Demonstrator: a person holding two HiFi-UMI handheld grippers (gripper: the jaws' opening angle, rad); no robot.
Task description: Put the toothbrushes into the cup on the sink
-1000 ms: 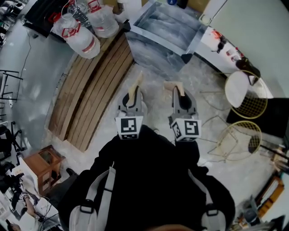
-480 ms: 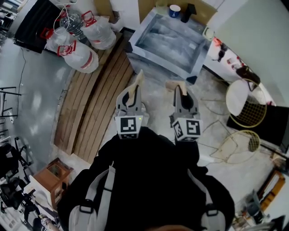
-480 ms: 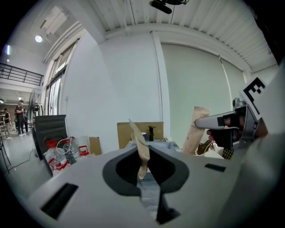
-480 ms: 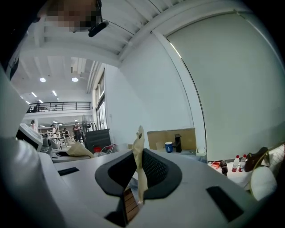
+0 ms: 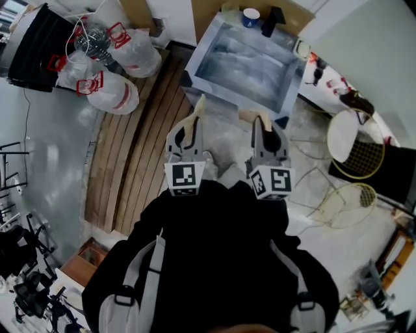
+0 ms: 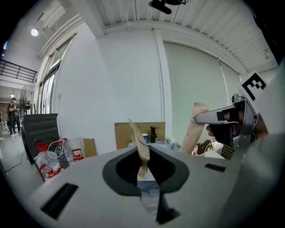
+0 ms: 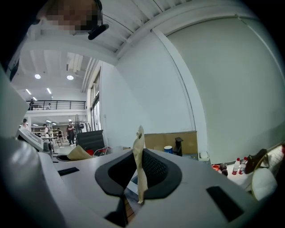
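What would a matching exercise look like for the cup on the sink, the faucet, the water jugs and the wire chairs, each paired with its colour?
Things:
1. cup
2. faucet
3. water jugs
4. wire chairs

Colours:
A. gold
B. clear with red handles
C. blue
D. black

Pairs: 1-C, 2-D, 3-B, 4-A

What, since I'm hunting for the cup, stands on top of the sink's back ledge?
A blue cup and a black faucet stand there. What's inside the cup is too small to tell.
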